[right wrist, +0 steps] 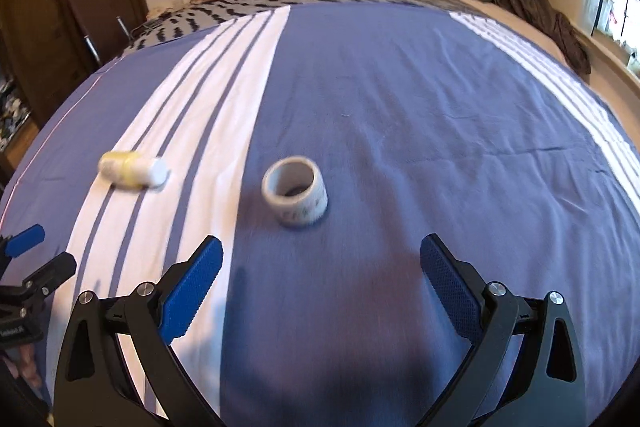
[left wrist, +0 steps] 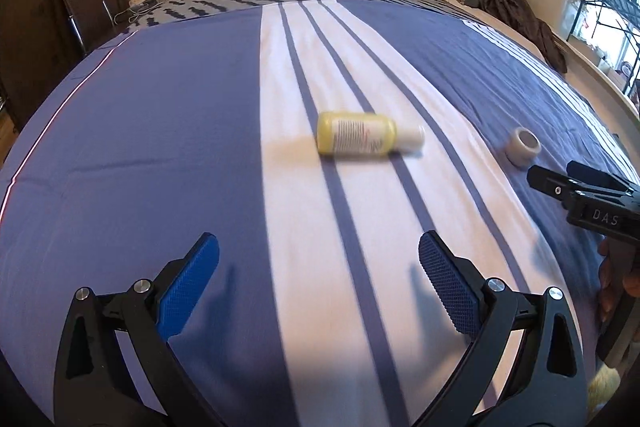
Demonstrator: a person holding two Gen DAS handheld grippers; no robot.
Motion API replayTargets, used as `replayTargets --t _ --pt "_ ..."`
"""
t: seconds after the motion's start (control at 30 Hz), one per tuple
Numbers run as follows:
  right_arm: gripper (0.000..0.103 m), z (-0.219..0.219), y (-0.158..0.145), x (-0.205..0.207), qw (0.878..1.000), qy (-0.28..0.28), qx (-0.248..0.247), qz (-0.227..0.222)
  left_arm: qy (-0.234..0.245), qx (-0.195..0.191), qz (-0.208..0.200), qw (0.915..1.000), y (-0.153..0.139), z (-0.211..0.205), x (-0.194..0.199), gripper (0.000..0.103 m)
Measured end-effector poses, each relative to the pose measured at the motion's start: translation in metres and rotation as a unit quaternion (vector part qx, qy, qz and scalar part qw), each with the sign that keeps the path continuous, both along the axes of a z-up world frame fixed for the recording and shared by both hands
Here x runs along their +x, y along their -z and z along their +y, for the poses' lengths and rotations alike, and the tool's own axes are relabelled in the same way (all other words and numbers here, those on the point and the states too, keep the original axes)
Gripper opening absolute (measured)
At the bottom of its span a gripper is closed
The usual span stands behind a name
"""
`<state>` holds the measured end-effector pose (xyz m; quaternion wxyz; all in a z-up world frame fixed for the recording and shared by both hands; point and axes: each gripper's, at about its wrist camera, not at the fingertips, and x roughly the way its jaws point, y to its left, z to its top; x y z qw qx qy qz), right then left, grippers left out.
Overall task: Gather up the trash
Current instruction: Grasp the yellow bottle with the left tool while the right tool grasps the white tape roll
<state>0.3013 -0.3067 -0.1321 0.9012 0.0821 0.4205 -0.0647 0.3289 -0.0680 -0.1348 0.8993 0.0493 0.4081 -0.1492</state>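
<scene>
My left gripper [left wrist: 318,259] and right gripper [right wrist: 320,259] gaped apart over open bedspread [right wrist: 400,99]; yellow bottle [left wrist: 360,139] and tape roll [right wrist: 295,190] lay at twelve o'clock.

Bare bedspread [left wrist: 168,131] lies ahead of my wide-open left gripper [left wrist: 318,267] up to the yellow bottle [left wrist: 360,138]; ahead of my spread right gripper [right wrist: 320,269], only the tape roll [right wrist: 295,191] stands
</scene>
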Motion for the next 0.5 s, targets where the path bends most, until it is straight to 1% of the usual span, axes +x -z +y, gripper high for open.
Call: replayTargets --t 0.07,0.13,0.2,0.23,0.3,0.33,0.37,0.4,0.5 --pt "0.098 0.0 0.0 0.009 1.0 -0.001 -0.001 0.0 0.004 -0.003 -0.003 1.0 0.0 -0.007 0.01 0.095" --pt "0.092 0.004 0.0 0.016 1.0 -0.01 -0.005 0.001 0.006 -0.002 -0.004 1.0 0.001 -0.015 0.019 0.095" --pt "0.073 0.006 0.004 0.022 1.0 -0.019 -0.006 0.009 0.009 0.003 -0.005 0.9999 0.002 -0.025 0.029 0.095" --pt "0.069 0.007 0.006 0.024 1.0 -0.021 -0.006 0.013 0.01 0.005 -0.005 0.9999 0.003 -0.029 0.032 0.095" --pt "0.052 0.008 0.009 0.026 1.0 -0.023 -0.008 0.017 0.016 0.012 -0.006 0.9998 0.004 -0.039 0.042 0.095" --pt "0.047 0.008 0.009 0.027 1.0 -0.023 -0.008 0.017 0.019 0.013 -0.004 0.9997 0.005 -0.044 0.045 0.095" --pt "0.037 0.007 0.009 0.026 1.0 -0.023 -0.005 0.016 0.022 0.016 -0.004 0.9996 0.006 -0.047 0.048 0.095" --pt "0.035 0.005 0.009 0.026 1.0 -0.023 0.0 0.015 0.023 0.02 -0.003 0.9995 0.007 -0.052 0.053 0.095" --pt "0.035 0.004 0.011 0.025 1.0 -0.024 0.004 0.013 0.019 0.023 0.005 0.9995 0.01 -0.058 0.065 0.095"
